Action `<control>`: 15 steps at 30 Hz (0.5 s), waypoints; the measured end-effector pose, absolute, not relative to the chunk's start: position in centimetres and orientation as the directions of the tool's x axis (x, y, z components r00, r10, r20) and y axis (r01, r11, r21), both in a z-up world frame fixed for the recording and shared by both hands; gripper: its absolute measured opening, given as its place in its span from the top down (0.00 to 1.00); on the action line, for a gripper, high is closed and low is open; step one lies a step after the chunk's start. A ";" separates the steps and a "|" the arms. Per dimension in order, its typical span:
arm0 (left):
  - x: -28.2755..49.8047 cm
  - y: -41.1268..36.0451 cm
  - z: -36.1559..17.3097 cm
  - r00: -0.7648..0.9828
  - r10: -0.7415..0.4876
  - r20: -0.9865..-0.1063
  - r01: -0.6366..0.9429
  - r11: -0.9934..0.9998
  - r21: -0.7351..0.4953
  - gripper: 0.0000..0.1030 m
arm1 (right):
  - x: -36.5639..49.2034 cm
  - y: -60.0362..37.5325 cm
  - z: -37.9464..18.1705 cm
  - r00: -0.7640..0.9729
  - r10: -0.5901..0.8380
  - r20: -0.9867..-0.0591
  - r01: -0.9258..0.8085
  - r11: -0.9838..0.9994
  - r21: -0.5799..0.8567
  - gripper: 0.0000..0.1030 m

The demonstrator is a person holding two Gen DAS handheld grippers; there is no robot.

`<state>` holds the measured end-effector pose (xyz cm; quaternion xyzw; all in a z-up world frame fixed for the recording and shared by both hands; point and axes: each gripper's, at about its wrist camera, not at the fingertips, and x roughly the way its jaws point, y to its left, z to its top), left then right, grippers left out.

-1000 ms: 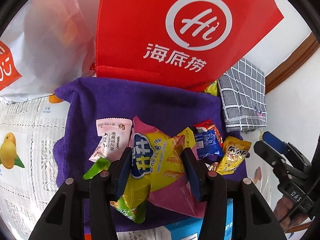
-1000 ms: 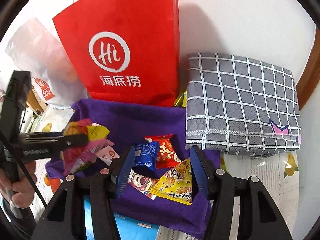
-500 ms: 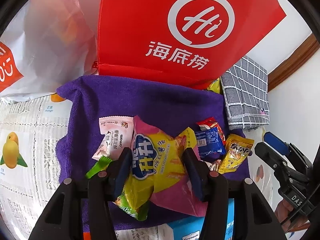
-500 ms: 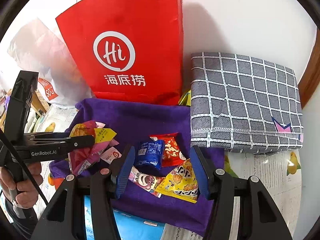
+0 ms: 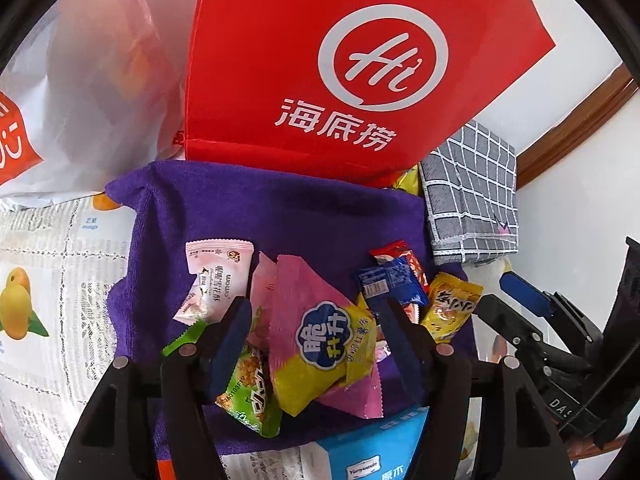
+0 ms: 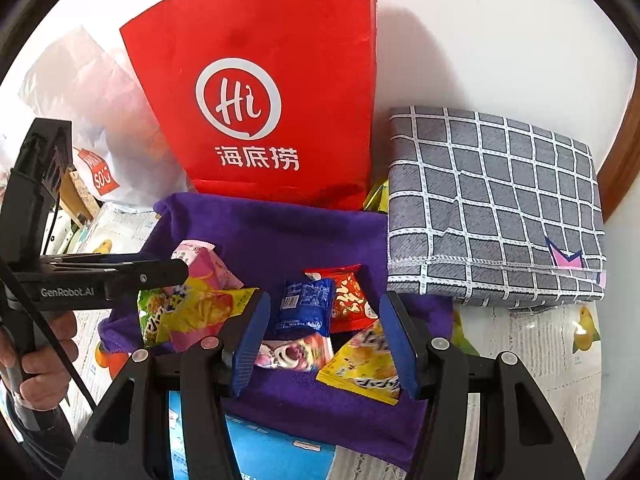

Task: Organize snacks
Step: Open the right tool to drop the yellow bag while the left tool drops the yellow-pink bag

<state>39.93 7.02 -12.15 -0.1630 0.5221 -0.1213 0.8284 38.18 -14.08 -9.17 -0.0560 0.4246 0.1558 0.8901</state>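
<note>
Left gripper (image 5: 316,344) clamped on pink-and-yellow chip bag (image 5: 320,344), raised above purple towel (image 5: 280,216); slack, tilted grip, likely to slip. Right gripper (image 6: 322,338) spread wide, empty, over blue packet (image 6: 304,306).

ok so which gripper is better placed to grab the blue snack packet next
Right. The right gripper is open with the blue packet just ahead between its fingers; the left gripper already holds a pink and yellow bag.
</note>
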 end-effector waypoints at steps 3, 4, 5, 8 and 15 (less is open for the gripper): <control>39.8 6.8 -11.9 0.430 -0.374 -0.822 0.039 0.917 -0.398 0.36 | 38.1 -14.1 -9.1 0.593 0.231 -0.771 -0.328 0.944 0.031 0.45; 39.7 6.7 -11.9 0.431 -0.376 -0.820 0.042 0.917 -0.398 0.36 | 38.1 -14.1 -9.1 0.595 0.231 -0.770 -0.328 0.944 0.030 0.45; 39.6 6.7 -11.8 0.433 -0.376 -0.819 0.045 0.917 -0.397 0.36 | 38.1 -14.2 -9.1 0.597 0.232 -0.768 -0.327 0.944 0.031 0.45; 39.6 6.5 -11.5 0.445 -0.373 -0.814 0.053 0.919 -0.392 0.36 | 38.1 -14.4 -8.9 0.603 0.237 -0.762 -0.322 0.946 0.039 0.45; 39.1 6.7 -10.8 0.480 -0.361 -0.800 0.063 0.923 -0.378 0.36 | 38.1 -14.6 -8.6 0.618 0.225 -0.753 -0.298 0.954 0.041 0.45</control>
